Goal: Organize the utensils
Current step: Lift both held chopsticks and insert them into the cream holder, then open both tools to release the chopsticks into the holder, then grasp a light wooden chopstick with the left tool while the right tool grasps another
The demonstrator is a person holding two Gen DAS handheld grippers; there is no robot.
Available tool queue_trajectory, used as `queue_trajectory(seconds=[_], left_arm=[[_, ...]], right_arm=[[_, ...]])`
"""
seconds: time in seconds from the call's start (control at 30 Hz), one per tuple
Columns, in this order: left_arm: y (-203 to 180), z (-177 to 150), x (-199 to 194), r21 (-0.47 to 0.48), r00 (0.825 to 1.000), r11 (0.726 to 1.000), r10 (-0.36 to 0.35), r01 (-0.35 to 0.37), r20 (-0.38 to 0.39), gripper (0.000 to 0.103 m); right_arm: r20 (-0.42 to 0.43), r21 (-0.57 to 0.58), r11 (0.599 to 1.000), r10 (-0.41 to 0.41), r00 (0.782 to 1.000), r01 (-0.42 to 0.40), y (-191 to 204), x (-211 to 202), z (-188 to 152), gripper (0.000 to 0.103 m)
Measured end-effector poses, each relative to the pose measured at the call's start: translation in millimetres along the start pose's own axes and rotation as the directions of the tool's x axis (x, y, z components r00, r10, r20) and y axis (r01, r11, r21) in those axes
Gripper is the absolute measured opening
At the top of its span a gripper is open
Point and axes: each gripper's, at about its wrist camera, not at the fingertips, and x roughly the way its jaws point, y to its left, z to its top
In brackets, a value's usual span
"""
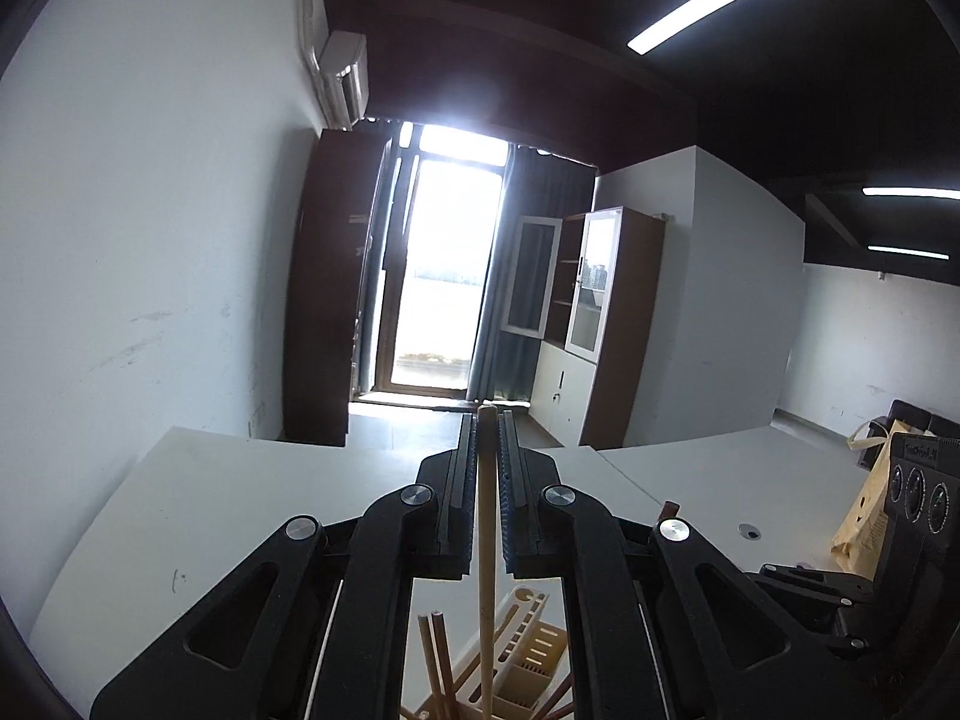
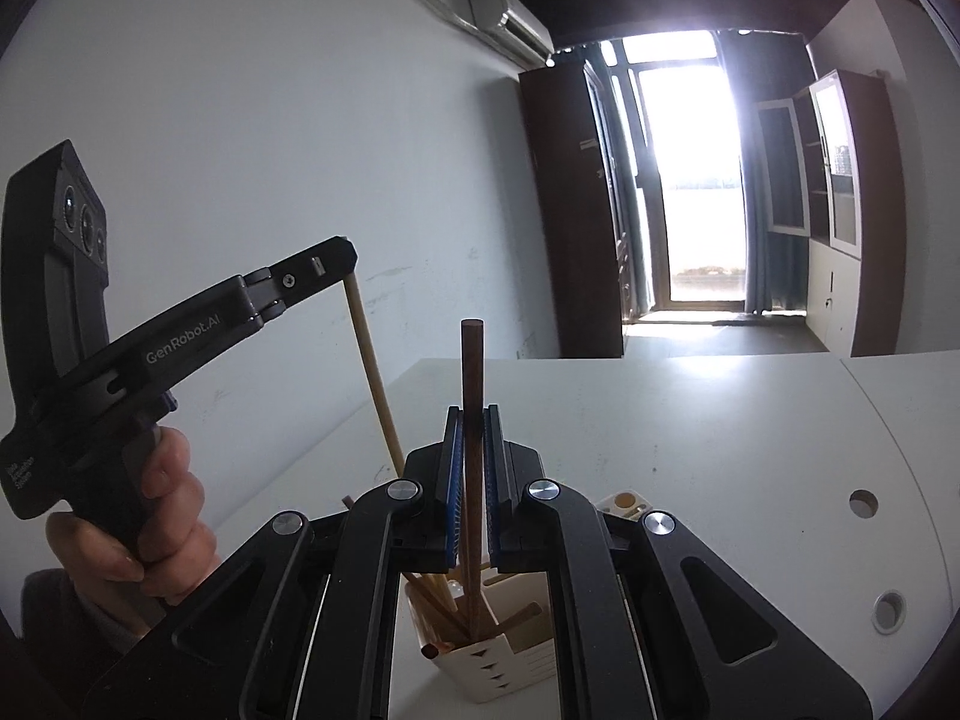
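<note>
My left gripper [image 1: 487,420] is shut on a light wooden chopstick [image 1: 486,540] that hangs down toward a cream utensil holder [image 1: 534,654] on the white table. From the right wrist view the left gripper [image 2: 345,255] holds that light chopstick [image 2: 375,378] by its top end. My right gripper [image 2: 471,414] is shut on a dark brown chopstick [image 2: 471,480], upright, its lower end inside the cream holder [image 2: 480,666]. Several other wooden sticks [image 2: 435,600] lean in the holder.
The white table [image 2: 690,450] has round cable holes [image 2: 864,504] at the right. A yellow paper bag [image 1: 864,516] stands at the table's far right. A white wall is at the left; a bright glass door and cabinets stand beyond.
</note>
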Motion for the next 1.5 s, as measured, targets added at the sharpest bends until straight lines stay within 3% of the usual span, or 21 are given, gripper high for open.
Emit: queue_trajectory(seconds=[0.13, 0.43, 0.73, 0.8, 0.83, 0.87, 0.9, 1.07, 1.23, 1.37, 1.5], left_arm=[[2, -30, 7, 0.021, 1.0, 1.0, 0.002, -0.001, -0.026, 0.006], [18, -83, -2, -0.044, 0.999, 0.999, -0.017, 0.014, -0.052, 0.006], [38, -114, 8, -0.11, 0.986, 0.994, -0.007, -0.012, -0.165, 0.007], [42, -119, 5, -0.125, 0.986, 0.992, -0.013, -0.008, -0.169, 0.02], [44, -120, 3, -0.126, 0.986, 0.992, -0.011, -0.01, -0.165, 0.032], [45, -121, 0, -0.123, 0.987, 0.992, -0.006, -0.013, -0.159, 0.037], [45, -120, -3, -0.114, 0.988, 0.993, -0.002, -0.016, -0.153, 0.038], [46, -116, -16, -0.083, 0.99, 0.996, 0.016, -0.028, -0.143, 0.055], [47, -122, -30, -0.097, 0.983, 0.995, -0.021, 0.004, -0.181, 0.065], [40, -151, -28, -0.037, 0.958, 0.999, 0.003, -0.014, -0.288, 0.071], [31, -193, -10, 0.041, 0.897, 0.998, 0.067, -0.054, -0.437, 0.071]], right_arm=[[-0.026, -0.03, 1.0, -0.011, 1.0, 0.01, 5, 0, -15, 0.007], [-0.118, 0.003, 1.0, -0.006, 0.993, 0.007, 4, 13, -39, 0.007], [-0.201, 0.023, 1.0, -0.015, 0.98, 0.02, 10, 23, -63, 0.008], [-0.204, 0.007, 0.999, -0.03, 0.978, 0.032, 13, 20, -66, 0.015], [-0.198, 0.004, 0.999, -0.034, 0.98, 0.036, 13, 18, -66, 0.02], [-0.186, 0.001, 0.999, -0.04, 0.982, 0.041, 13, 14, -66, 0.035], [-0.174, -0.005, 0.999, -0.048, 0.984, 0.048, 14, 11, -65, 0.042], [-0.154, -0.02, 0.998, -0.07, 0.986, 0.067, 14, 0, -61, 0.044], [-0.166, -0.034, 0.993, -0.117, 0.979, 0.113, 6, -3, -73, 0.051], [-0.257, -0.044, 0.987, -0.162, 0.953, 0.156, -11, 10, -101, 0.053], [-0.373, -0.036, 0.979, -0.2, 0.906, 0.202, -30, 35, -136, 0.053]])
